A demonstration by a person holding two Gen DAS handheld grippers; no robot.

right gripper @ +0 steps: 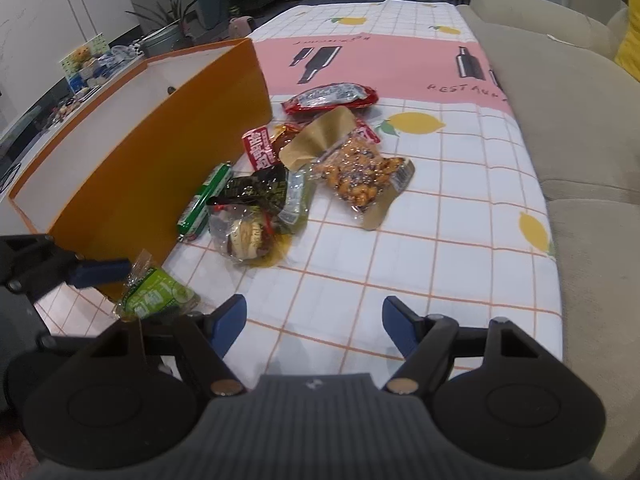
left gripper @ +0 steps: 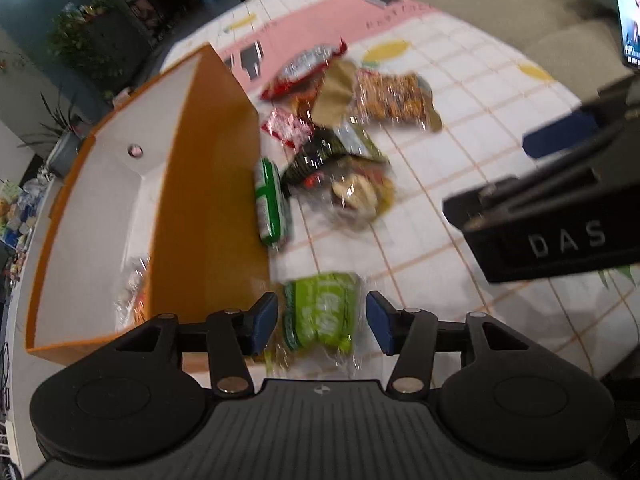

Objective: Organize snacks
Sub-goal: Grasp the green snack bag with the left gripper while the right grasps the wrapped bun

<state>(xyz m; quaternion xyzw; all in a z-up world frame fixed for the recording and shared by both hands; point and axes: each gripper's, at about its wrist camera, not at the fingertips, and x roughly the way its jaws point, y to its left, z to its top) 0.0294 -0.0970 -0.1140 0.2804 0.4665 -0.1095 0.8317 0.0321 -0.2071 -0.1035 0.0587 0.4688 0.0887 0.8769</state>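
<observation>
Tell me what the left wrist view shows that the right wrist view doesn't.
Only the left wrist view: a packet lying inside the orange box, and a lit screen. Only the right wrist view: the beige sofa. Both: the light green packet between the open left gripper pads, untouched; the snack pile; the right gripper, empty.

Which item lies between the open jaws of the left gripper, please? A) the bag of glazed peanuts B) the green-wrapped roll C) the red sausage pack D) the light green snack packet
D: the light green snack packet sits between the left gripper pads, beside the orange box.
</observation>
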